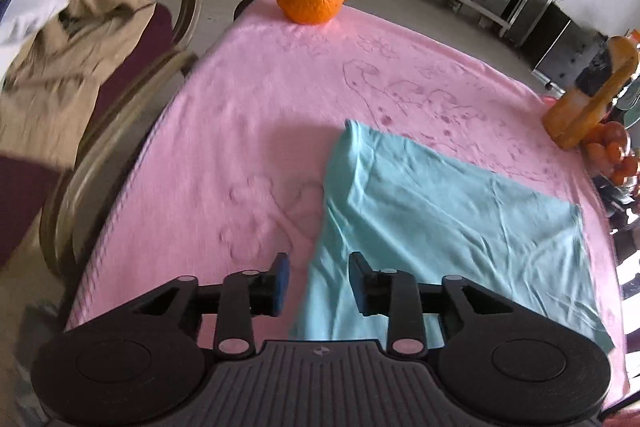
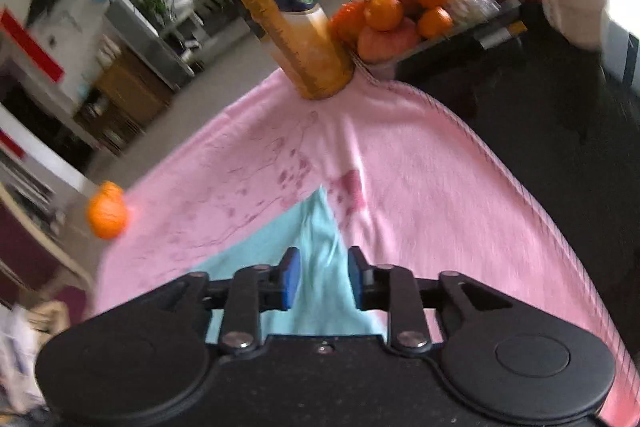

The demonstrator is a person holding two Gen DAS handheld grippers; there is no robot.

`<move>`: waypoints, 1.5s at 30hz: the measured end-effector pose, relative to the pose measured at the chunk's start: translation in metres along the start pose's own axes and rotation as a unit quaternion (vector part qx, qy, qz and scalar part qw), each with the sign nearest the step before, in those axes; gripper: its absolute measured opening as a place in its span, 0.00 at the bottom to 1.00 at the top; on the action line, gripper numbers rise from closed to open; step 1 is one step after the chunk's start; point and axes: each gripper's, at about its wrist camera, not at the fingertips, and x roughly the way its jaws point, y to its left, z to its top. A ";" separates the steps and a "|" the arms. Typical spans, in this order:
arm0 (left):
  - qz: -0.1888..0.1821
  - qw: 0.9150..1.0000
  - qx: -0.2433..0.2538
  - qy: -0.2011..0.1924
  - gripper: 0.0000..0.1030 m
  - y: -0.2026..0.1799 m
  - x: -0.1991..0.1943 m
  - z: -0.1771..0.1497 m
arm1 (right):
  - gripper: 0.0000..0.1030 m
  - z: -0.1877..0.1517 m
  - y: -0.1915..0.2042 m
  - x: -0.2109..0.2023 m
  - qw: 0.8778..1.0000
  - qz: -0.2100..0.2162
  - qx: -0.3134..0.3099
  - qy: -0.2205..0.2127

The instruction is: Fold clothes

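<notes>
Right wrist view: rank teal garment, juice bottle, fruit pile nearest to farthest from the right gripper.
1. teal garment, lying between the fingers of the right gripper
2. juice bottle, ahead on the pink cloth's far corner
3. fruit pile, behind the bottle, right

Daylight glares white beyond my right gripper (image 2: 320, 277), its view smeared with blur, fisheye bending both views' edges.
</notes>
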 end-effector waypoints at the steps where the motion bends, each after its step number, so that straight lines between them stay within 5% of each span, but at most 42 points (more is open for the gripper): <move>1: 0.000 1.000 -0.001 0.003 0.32 -0.001 0.001 -0.003 | 0.28 -0.004 -0.003 -0.002 1.000 0.002 0.007 0.004; 9: 0.007 0.999 -0.016 0.032 0.29 0.000 0.018 -0.009 | 0.29 -0.028 -0.025 -0.008 0.998 0.005 0.050 0.039; 12: 0.004 0.999 -0.022 0.044 0.05 0.003 0.024 -0.010 | 0.28 -0.030 -0.018 -0.003 0.998 0.000 0.031 0.048; 13: 0.006 0.999 -0.024 0.046 0.00 0.005 0.025 -0.012 | 0.20 -0.031 -0.014 -0.002 0.999 -0.005 0.019 0.050; 14: 0.011 0.999 -0.024 0.045 0.00 0.006 0.025 -0.014 | 0.08 -0.032 -0.011 0.000 0.999 -0.016 0.007 0.049; 16: 0.030 0.999 -0.020 0.033 0.00 0.006 0.020 -0.015 | 0.03 -0.033 -0.005 0.002 0.998 -0.038 -0.017 0.047; 21: 0.088 0.994 -0.008 0.061 0.02 0.007 0.031 -0.021 | 0.02 -0.036 -0.002 0.004 0.996 -0.057 -0.043 0.045; 26: 0.101 0.994 0.018 0.027 0.08 -0.003 0.011 -0.024 | 0.07 -0.036 -0.002 -0.005 0.997 -0.050 -0.049 0.033; 29: 0.059 0.997 0.045 -0.023 0.08 -0.014 -0.010 -0.029 | 0.08 -0.039 -0.004 -0.031 0.998 -0.032 -0.052 -0.014; 32: 0.009 0.996 0.083 -0.016 0.11 -0.033 -0.011 -0.037 | 0.08 -0.047 -0.008 -0.031 0.997 -0.051 -0.055 -0.005; 38: 0.064 0.984 0.161 0.051 0.20 -0.055 0.011 -0.058 | 0.07 -0.063 -0.015 -0.031 0.994 -0.089 -0.063 0.015; 40: 0.066 0.984 0.155 0.052 0.21 -0.052 0.008 -0.058 | 0.02 -0.068 -0.018 -0.031 0.992 -0.101 -0.065 0.021; 43: 0.055 0.989 0.132 0.045 0.20 -0.044 0.002 -0.054 | 0.11 -0.073 -0.022 -0.032 0.988 -0.136 -0.072 0.020; 45: 0.043 0.991 0.121 0.029 0.19 -0.040 -0.006 -0.050 | 0.11 -0.068 -0.027 -0.041 0.995 -0.087 -0.048 0.008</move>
